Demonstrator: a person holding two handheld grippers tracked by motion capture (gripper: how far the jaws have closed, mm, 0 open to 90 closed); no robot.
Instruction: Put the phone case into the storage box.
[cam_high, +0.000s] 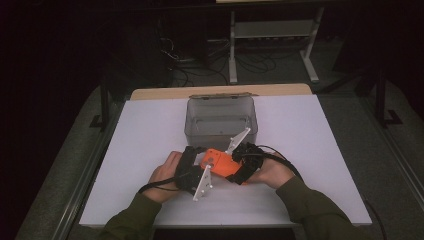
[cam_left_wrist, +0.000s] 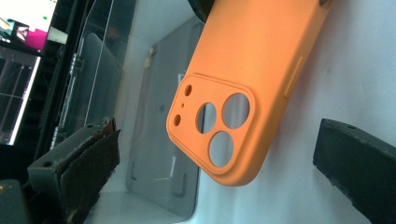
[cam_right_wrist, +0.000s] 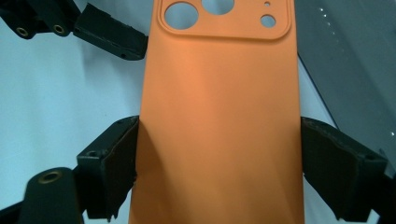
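Here the right claw (cam_right_wrist: 219, 154) clamps an orange phone case (cam_right_wrist: 219, 116); its camera end points between the left claw's (cam_left_wrist: 219, 168) parted jaws.

Orange phone case (cam_right_wrist: 219, 116), soft matte finish, back face showing, camera cutouts at one end. Held just above the desk (cam_high: 310, 150), just in front of the clear bin (cam_high: 221, 120).
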